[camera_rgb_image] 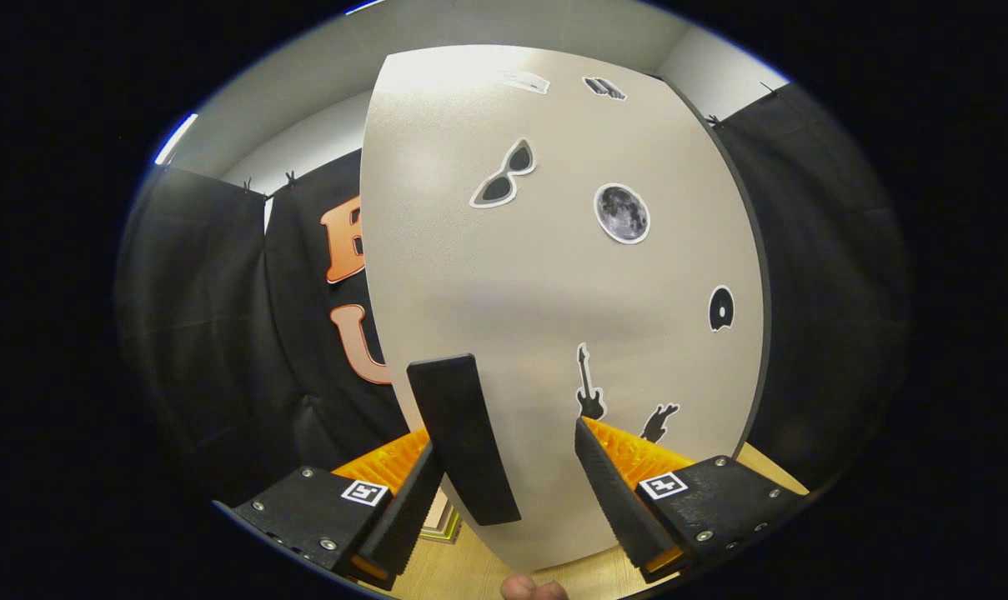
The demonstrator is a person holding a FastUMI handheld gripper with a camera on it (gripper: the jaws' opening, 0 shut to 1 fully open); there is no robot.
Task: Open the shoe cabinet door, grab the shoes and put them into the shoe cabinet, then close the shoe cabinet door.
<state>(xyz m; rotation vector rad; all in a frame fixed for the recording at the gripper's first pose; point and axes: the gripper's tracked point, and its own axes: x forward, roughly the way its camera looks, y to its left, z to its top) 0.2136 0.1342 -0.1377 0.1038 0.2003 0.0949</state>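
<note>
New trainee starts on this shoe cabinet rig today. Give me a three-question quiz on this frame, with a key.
1. True or false: the gripper is shut on the black bar handle.
2. Which sticker sits nearest the handle on the pale grey cabinet door: A) round moon, B) black guitar, C) sunglasses?
3. Fill in: the handle stands closer to the gripper's ___ finger.

Key
1. False: the fingers are spread, with the handle between them, not clamped.
2. B, the guitar sticker.
3. Left.
</note>
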